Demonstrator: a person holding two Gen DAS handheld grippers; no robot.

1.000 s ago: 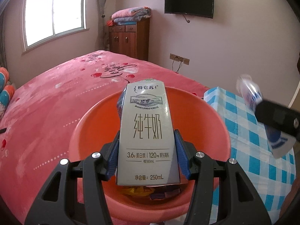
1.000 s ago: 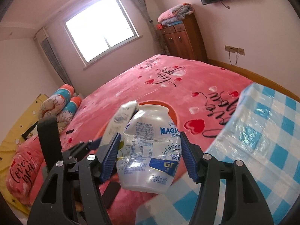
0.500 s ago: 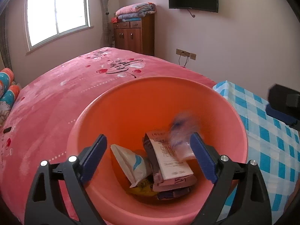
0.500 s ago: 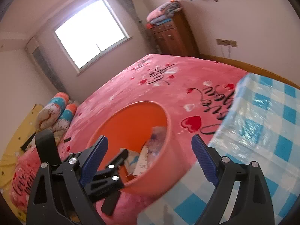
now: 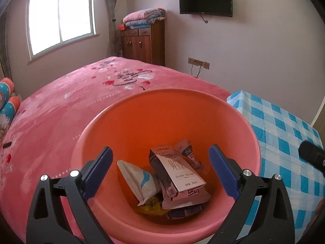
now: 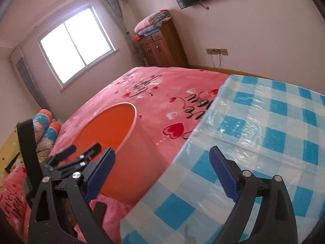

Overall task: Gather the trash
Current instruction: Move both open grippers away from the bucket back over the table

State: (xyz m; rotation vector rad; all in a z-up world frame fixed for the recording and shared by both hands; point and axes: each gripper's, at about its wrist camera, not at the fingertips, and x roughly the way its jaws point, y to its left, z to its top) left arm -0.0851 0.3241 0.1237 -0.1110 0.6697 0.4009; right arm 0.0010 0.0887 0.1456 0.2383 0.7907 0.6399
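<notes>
An orange bin stands on the pink bed. Inside it lie the milk carton, the crushed white plastic bottle, a white pouch and other wrappers. My left gripper is open and empty, just above the bin's near rim. In the right wrist view the bin is at the left, with the left gripper over it. My right gripper is open and empty, over the edge of the blue checked table.
The pink bedspread spreads left and behind the bin. The blue checked table is at the right. A wooden cabinet with folded blankets, a wall TV and a window are at the back. Rolled pillows lie far left.
Both grippers opened: the milk carton dropped from the left and the plastic bottle from the right into the bin. The right gripper then swung right, over the checked table.
</notes>
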